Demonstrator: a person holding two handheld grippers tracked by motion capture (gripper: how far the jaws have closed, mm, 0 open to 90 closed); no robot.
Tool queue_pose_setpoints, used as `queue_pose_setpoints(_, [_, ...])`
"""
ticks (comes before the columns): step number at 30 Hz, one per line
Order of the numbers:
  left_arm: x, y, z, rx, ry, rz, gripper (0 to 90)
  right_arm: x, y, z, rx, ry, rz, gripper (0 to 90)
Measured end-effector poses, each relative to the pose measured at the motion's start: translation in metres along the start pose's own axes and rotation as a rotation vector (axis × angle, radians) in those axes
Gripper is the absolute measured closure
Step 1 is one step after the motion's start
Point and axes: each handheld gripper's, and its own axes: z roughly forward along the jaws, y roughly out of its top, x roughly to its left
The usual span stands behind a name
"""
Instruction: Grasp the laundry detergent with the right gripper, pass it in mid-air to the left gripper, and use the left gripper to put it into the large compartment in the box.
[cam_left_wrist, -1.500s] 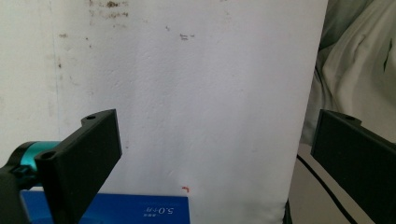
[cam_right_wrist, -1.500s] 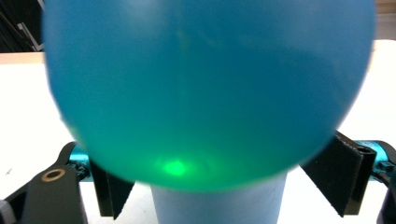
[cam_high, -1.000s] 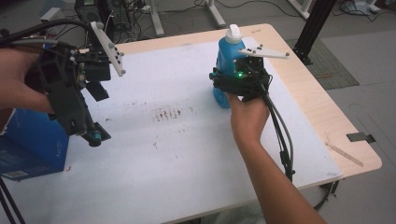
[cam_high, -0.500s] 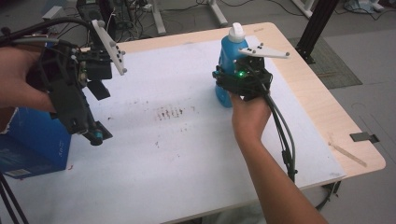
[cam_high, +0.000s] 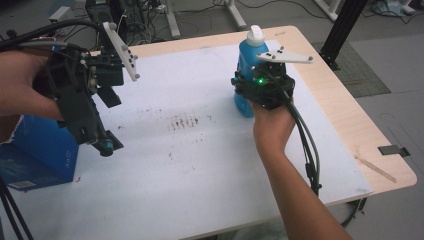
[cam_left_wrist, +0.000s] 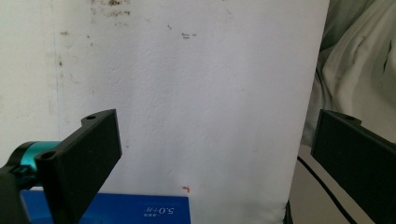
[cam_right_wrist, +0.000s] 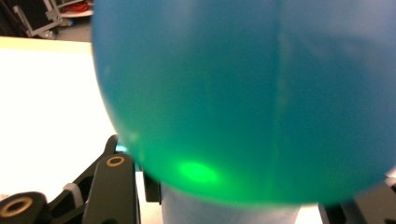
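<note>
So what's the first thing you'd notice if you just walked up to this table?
The bright blue bottle with its white cap, standing at the far right of the white table, with the right gripper clamped on it. Next, the left gripper held up over the table's left side with its jaws wide apart, above a blue box at the left edge.

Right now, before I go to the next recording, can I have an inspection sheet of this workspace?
Surface: white mat on a wooden table, dark specks mid-mat.
Job's things: blue bottle, white cap, upright on the mat.
Clutter: blue box at the mat's left edge.
Grippers: right hand-held gripper has just been closing, now clamped on the bottle; left hand-held gripper open above the mat, nothing between its jaws.
Cables: black cable trails along the right forearm.
Surroundings: grey floor, black stand legs.
</note>
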Motion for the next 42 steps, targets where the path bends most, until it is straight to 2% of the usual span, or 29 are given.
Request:
queue_pose_setpoints(10, [0.0,0.001,-0.001,-0.012,0.003,0.002,1.7,-0.003,0.03,-0.019,0.008,0.102,-0.089,44.7])
queue_pose_setpoints(17, [0.0,0.0,-0.003,-0.027,0.017,0.009,1.7,-0.01,0.042,-0.03,-0.002,0.203,-0.129,44.5])
queue_pose_setpoints(20, [-0.001,0.001,-0.004,-0.033,0.021,0.022,1.7,-0.015,0.044,-0.033,-0.003,0.286,-0.137,44.4])
queue_pose_setpoints(22, [-0.001,0.001,-0.004,-0.036,0.022,0.03,1.7,-0.015,0.045,-0.035,0.003,0.314,-0.166,44.4])
queue_pose_setpoints(24, [-0.001,0.0,-0.005,-0.043,0.019,0.037,1.7,-0.016,0.047,-0.037,0.008,0.367,-0.196,44.4])
queue_pose_setpoints(28, [-0.002,0.0,-0.008,-0.059,0.024,0.046,1.7,-0.022,0.048,-0.039,0.007,0.469,-0.202,44.4])
queue_pose_setpoints(31, [-0.003,0.0,-0.011,-0.063,0.028,0.051,1.7,-0.025,0.05,-0.04,0.016,0.538,-0.225,44.4])
queue_pose_setpoints(38, [-0.004,0.004,-0.015,-0.078,0.029,0.071,1.7,-0.03,0.057,-0.042,0.009,0.754,-0.266,44.4])
queue_pose_setpoints(42, [-0.005,0.008,-0.018,-0.088,0.024,0.086,1.7,-0.031,0.058,-0.044,-0.014,0.856,-0.264,44.4])
